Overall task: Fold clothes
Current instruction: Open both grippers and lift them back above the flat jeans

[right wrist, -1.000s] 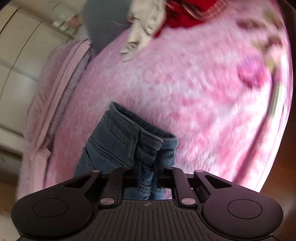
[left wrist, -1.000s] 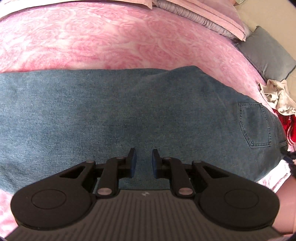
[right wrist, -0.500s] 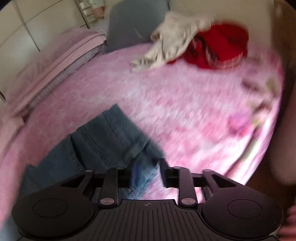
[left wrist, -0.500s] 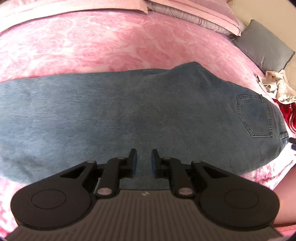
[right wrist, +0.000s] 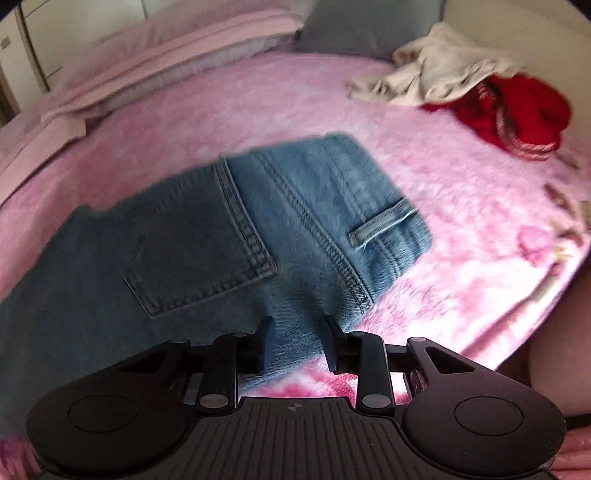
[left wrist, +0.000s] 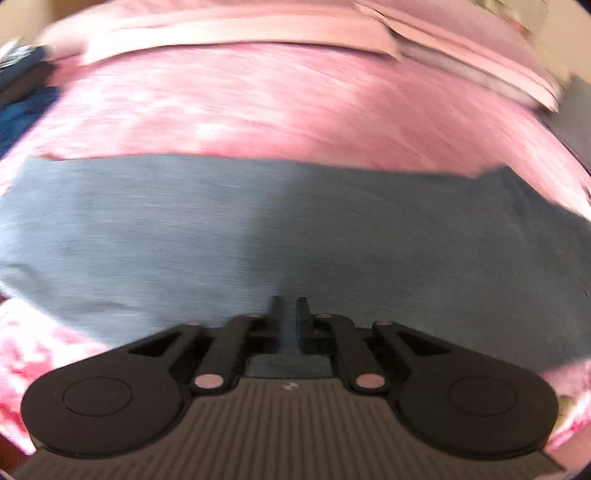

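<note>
Blue jeans (left wrist: 295,229) lie flat across a pink bedspread (left wrist: 295,103), as a wide band in the left wrist view. My left gripper (left wrist: 288,314) hovers over the near edge of a leg; its jaws are closing to a narrow slit with only flat denim showing behind it. In the right wrist view the jeans (right wrist: 221,229) show a back pocket (right wrist: 199,243), the waistband and a belt loop (right wrist: 382,223). My right gripper (right wrist: 297,332) is open above the near edge of the seat, and its pads do not press the cloth.
A beige garment (right wrist: 436,74) and a red garment (right wrist: 517,110) lie crumpled at the far right of the bed. A grey pillow (right wrist: 369,26) and a folded pink blanket (right wrist: 166,55) line the far side. Something dark blue (left wrist: 22,110) sits at the left edge. Part of a person (right wrist: 561,350) shows at right.
My right gripper let go of the waistband, opened and rolled; the jeans top now lies flat. My left gripper slid left along the legs, its jaws narrowing, and the pocket left its view.
</note>
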